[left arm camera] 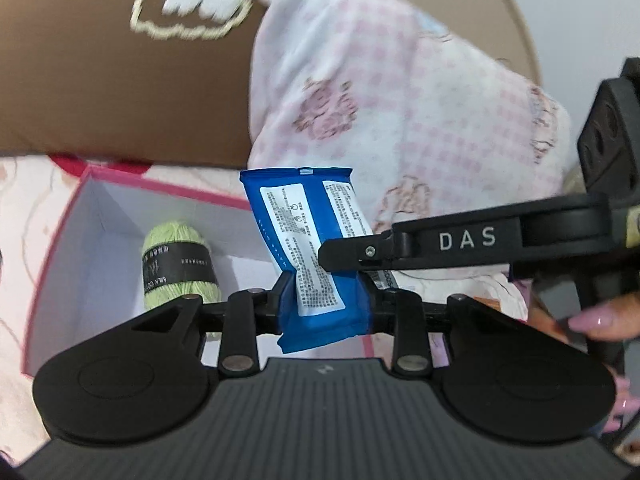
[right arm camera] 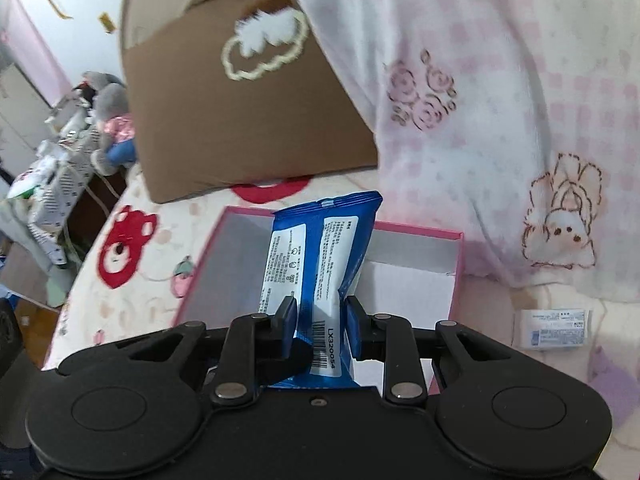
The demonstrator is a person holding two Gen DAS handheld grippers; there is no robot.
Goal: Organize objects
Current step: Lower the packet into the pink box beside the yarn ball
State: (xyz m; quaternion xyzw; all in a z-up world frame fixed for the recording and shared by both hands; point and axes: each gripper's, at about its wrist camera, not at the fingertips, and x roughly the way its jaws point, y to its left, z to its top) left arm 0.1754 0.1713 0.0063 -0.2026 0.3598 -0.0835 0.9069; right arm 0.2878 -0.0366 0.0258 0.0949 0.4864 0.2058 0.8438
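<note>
1. We hold a blue packet [left arm camera: 316, 256] with both tools at once, above the open pink box [left arm camera: 60, 240].
2. The left gripper [left arm camera: 325, 304] is clenched on the lower part of the packet; its two blue pads press the packet from both sides.
3. The right gripper [right arm camera: 320, 320] is also clenched on the packet, and in the right wrist view its pads squeeze the packet near the barcode.
4. In the left wrist view, one finger of the right gripper comes in from the right side and lies across the front of the packet, just above the left gripper's pads.
5. The packet stands almost upright, a little tilted, with its white printed labels facing the cameras.
6. Inside the box, a ball of light green yarn [left arm camera: 178, 264] with a dark paper band lies on the white floor, to the left of the packet.
7. The box sits on a bed cover [right arm camera: 132, 248] with red bears and strawberries.
8. Behind the box there is a brown pillow [right arm camera: 248, 128] with a white cloud, and beside it a pink checked blanket [right arm camera: 500, 120].
9. A small white packet [right arm camera: 554, 328] lies on the cover to the right of the box.
10. A hand [left arm camera: 600, 320] with pink nails shows at the right edge of the left wrist view.
</note>
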